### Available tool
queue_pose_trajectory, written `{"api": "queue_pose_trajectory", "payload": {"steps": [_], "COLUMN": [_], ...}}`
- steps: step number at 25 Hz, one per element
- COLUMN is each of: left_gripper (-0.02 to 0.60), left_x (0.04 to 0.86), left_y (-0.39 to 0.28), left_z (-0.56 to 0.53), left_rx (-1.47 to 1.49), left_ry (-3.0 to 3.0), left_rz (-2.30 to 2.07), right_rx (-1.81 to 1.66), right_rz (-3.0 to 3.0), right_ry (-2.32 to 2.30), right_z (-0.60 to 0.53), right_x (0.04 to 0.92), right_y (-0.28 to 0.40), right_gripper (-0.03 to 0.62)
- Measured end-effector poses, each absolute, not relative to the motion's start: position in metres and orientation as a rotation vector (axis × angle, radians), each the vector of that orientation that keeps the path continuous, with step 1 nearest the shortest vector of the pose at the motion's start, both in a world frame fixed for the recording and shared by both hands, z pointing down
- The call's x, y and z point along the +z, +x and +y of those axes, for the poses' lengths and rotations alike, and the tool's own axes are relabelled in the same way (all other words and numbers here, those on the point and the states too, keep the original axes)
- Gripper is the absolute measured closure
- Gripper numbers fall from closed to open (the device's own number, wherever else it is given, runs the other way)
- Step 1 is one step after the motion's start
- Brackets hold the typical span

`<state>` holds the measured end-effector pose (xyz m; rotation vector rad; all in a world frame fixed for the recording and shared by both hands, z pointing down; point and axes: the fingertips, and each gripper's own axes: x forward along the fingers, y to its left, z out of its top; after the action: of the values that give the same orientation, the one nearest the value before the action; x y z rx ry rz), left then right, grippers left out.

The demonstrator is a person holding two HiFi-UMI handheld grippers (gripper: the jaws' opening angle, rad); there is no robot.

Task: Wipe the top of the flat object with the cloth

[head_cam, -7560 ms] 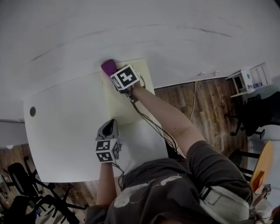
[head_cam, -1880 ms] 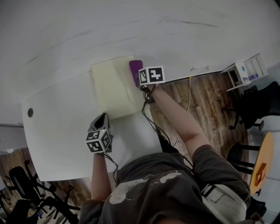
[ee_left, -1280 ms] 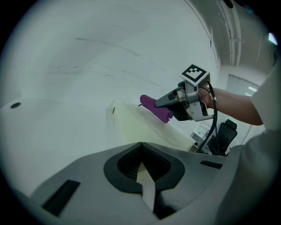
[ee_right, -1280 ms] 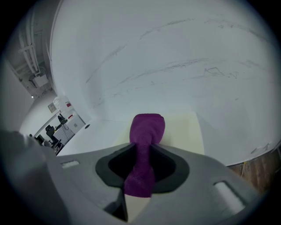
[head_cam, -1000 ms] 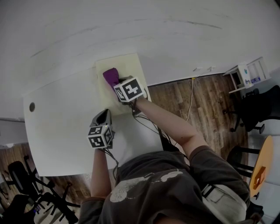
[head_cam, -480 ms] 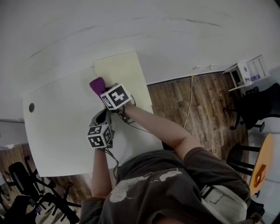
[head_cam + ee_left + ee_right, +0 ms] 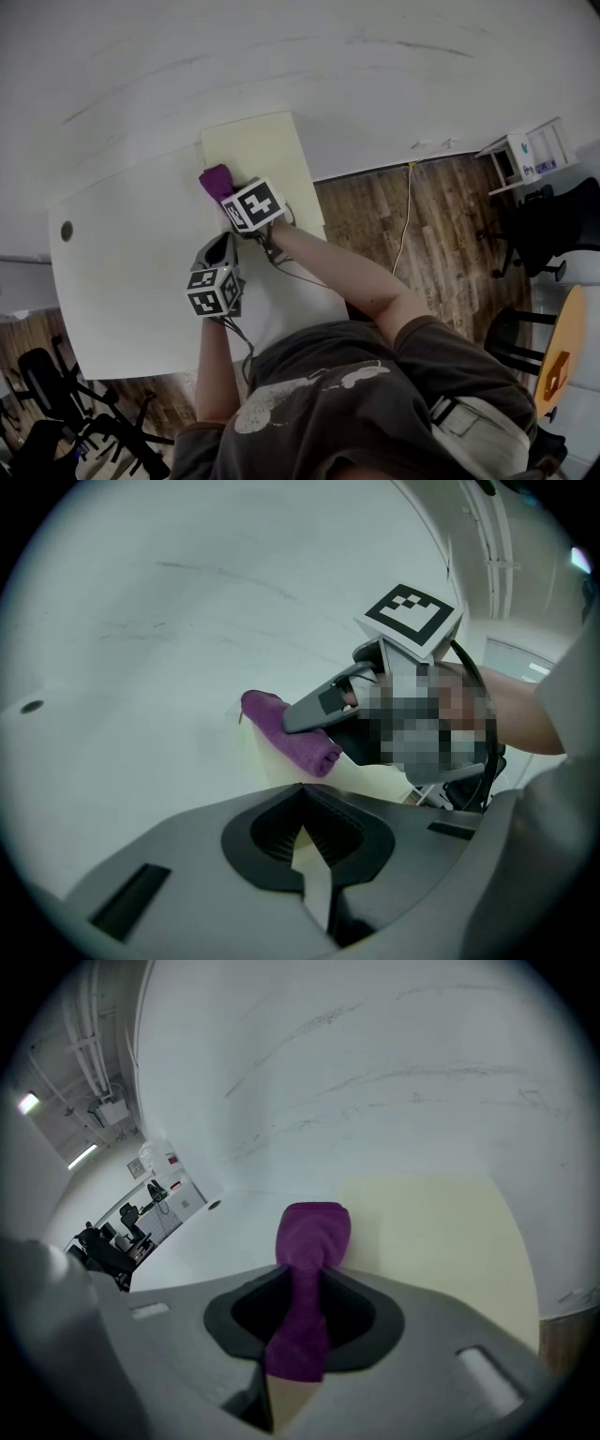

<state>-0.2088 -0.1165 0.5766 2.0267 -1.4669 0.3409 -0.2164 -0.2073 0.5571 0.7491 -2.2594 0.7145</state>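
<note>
Cloth, pinched in right gripper, lies on the board near its left edge; left gripper clamps it.

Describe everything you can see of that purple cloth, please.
The purple cloth is a small piece of soft, fuzzy-looking fabric, rolled or bunched into a thick strip. Its near end is pinched in the right claw, whose two sides are shut on it. The free end sticks out forward and rests on the pale yellow flat board, near that board's left edge, where it meets the white table. Nothing else touches the cloth.
</note>
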Motion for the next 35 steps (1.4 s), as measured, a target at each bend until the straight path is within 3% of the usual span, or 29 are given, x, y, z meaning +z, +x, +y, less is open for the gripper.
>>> {"api": "queue_pose_trajectory", "payload": {"steps": [35], "left_gripper": [0.571], "left_x": [0.576], "left_y": [-0.2], "left_z": [-0.12], "left_rx": [0.347], "left_ry": [2.049], "left_rz": [-1.462], "right_rx": [0.905], "right_rz": [-2.143], "right_ry": [1.189], "right_z": [-0.258], "right_x": [0.562], "right_y": [-0.042], "right_gripper": [0.496]}}
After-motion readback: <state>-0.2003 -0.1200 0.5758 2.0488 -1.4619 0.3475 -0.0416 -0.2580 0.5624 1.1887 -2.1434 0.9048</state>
